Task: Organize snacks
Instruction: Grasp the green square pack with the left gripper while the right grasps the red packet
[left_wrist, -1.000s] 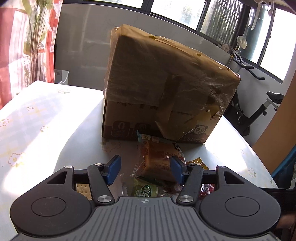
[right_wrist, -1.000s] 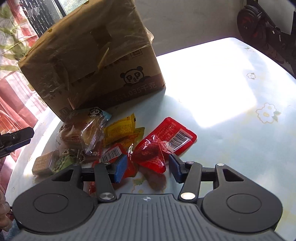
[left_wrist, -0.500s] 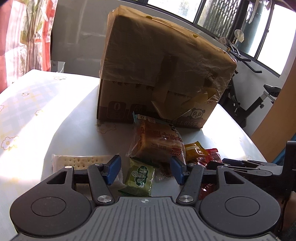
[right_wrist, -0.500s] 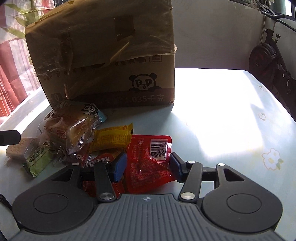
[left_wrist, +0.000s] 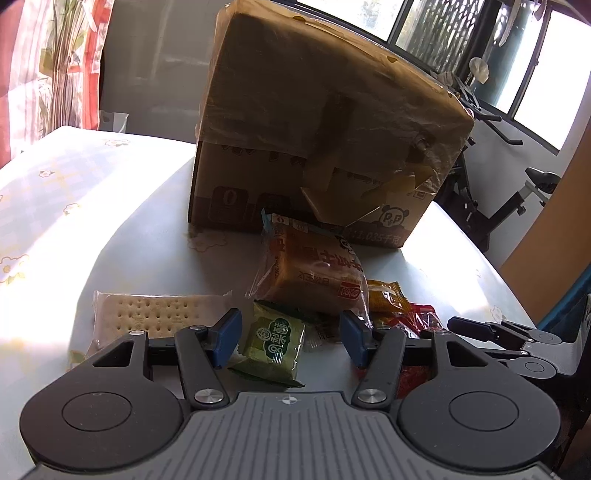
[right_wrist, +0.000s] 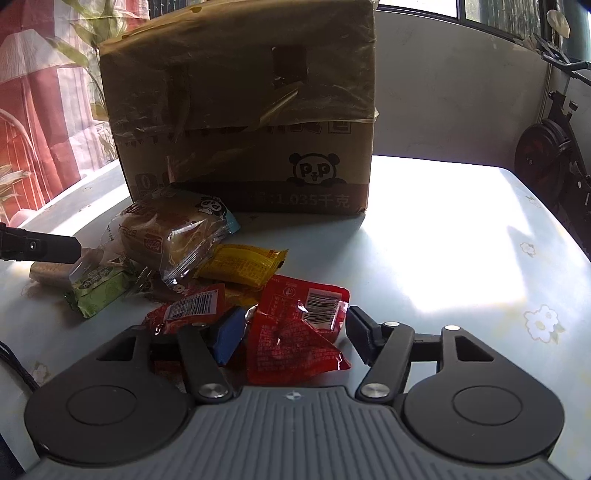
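A pile of snacks lies on the table in front of a taped cardboard box (left_wrist: 317, 140) (right_wrist: 243, 110). My left gripper (left_wrist: 290, 334) is open over a green packet (left_wrist: 273, 343) (right_wrist: 101, 286). Beyond it are a wrapped bread loaf (left_wrist: 314, 269) (right_wrist: 173, 232), a cracker pack (left_wrist: 155, 314) and a yellow packet (left_wrist: 384, 295) (right_wrist: 243, 262). My right gripper (right_wrist: 291, 336) is open, its jaws on either side of a red packet (right_wrist: 295, 332). A second red packet (right_wrist: 188, 308) lies to its left.
The table (right_wrist: 443, 229) has a pale flowered cloth and is sunlit at right. Red curtains (left_wrist: 48, 62) hang at left. An exercise bike (left_wrist: 517, 206) stands beyond the table's right edge. The right gripper's fingers (left_wrist: 498, 332) show in the left wrist view.
Both grippers have drawn back and lowered toward the near side of the pile. The green packet now lies between my left jaws, the red packet between my right jaws.
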